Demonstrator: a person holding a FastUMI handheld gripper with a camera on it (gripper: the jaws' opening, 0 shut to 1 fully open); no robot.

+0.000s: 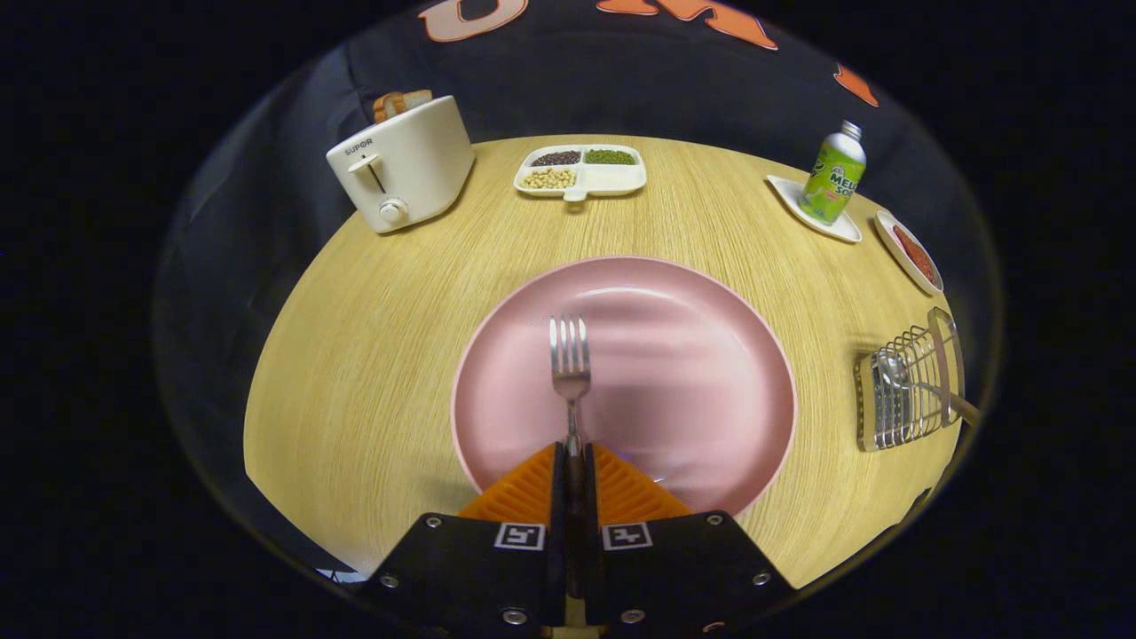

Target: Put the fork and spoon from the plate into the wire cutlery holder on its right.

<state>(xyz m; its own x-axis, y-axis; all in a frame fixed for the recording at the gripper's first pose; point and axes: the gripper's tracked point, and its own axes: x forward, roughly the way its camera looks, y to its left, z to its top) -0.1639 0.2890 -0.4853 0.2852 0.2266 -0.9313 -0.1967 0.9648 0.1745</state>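
My gripper (573,454) is shut on the handle of a silver fork (569,359). The fork points straight ahead from between the fingers, tines out over the pink plate (692,373). I cannot tell whether the tines touch the plate or hang just above it. The wire cutlery holder (910,386) lies on the table to the right of the plate. A silver spoon (896,371) rests in the holder, its handle sticking out past the right side.
Beyond the plate stand a white toaster (404,164) with bread at the far left, a divided white dish (581,170) of beans in the middle, and a green bottle (832,175) on a white coaster at the far right. A small dish (910,251) with red contents sits behind the holder.
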